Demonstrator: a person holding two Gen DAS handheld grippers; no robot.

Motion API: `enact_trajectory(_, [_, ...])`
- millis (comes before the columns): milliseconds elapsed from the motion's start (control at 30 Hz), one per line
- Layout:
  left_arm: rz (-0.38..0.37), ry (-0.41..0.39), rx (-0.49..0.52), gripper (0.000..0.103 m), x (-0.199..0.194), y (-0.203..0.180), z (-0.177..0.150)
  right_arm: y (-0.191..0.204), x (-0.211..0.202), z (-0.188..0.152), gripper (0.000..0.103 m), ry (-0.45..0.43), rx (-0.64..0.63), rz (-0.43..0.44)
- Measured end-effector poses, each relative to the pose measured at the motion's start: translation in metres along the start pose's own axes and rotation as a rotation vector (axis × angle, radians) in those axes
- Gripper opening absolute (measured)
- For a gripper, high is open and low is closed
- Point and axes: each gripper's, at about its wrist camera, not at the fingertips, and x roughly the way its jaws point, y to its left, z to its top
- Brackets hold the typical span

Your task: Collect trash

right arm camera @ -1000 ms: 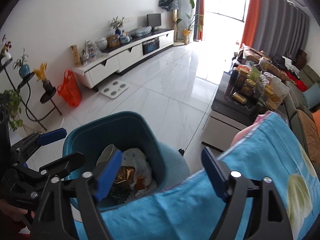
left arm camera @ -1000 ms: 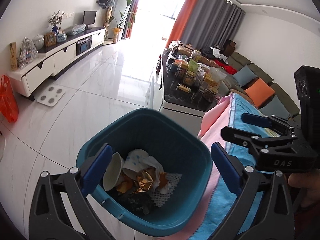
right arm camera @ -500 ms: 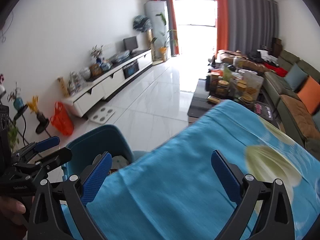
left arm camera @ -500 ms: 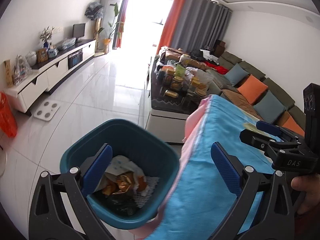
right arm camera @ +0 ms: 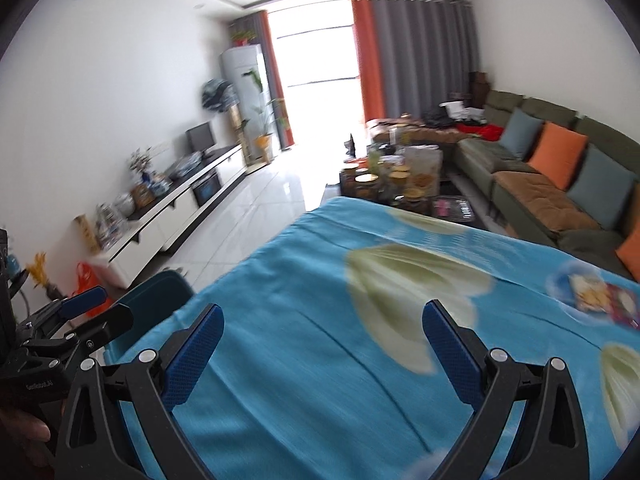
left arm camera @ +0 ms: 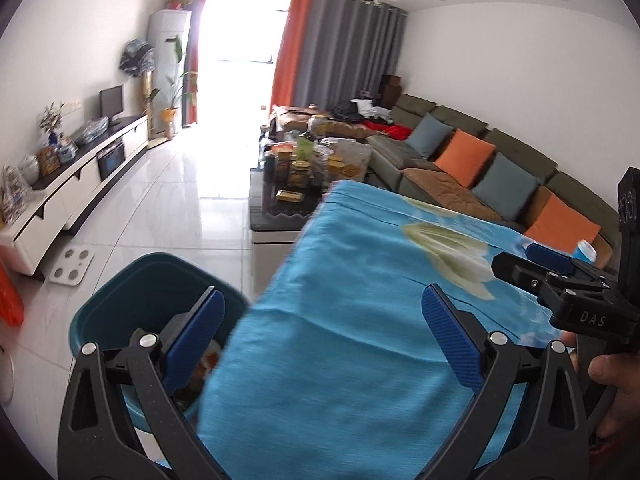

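A teal trash bin [left arm camera: 132, 292] stands on the floor at lower left, against the edge of a table under a blue flowered cloth [left arm camera: 360, 320]. Crumpled trash [left arm camera: 208, 360] shows inside it behind my left finger. My left gripper [left arm camera: 322, 332] hangs open over the cloth's left edge with nothing between its fingers. My right gripper [right arm camera: 322, 344] is wide open and empty over the blue cloth [right arm camera: 320, 280]. The bin [right arm camera: 160, 292] peeks out at its left. A colourful snack packet [right arm camera: 600, 300] lies on the cloth at far right. Each gripper shows in the other's view: the right gripper [left arm camera: 560, 280], the left gripper [right arm camera: 80, 320].
A dark coffee table [left arm camera: 276, 216] crowded with jars stands beyond the cloth. A green sofa [left arm camera: 460, 168] with orange and blue cushions runs along the right. A white TV cabinet [left arm camera: 80, 184], a floor scale [left arm camera: 72, 264] and an orange bag [right arm camera: 86, 284] sit on the left.
Both views have swung right, off the bin and onto the blue cloth. The bin has slid to the lower left. The right jaws have spread a little wider.
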Motion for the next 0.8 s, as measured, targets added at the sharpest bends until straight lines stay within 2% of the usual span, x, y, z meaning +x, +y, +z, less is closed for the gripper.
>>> enact_trajectory(333, [-0.117,-0.055,0.095,0.097,-0.021,-0.061,-0.011,-0.04,-0.07,-0.035,0.096,-0.121,0.096,-0.149])
enact_trajectory(533, [-0.157,-0.093,0.126,0.097,-0.033,-0.074,-0.012,-0.052,-0.104,-0.053,0.096,-0.184,0.133,-0.234])
enact_trajectory(800, [-0.182,-0.129,0.143,0.097,-0.049,-0.08,-0.013,-0.052,-0.133,-0.073,0.096,-0.22,0.144,-0.302])
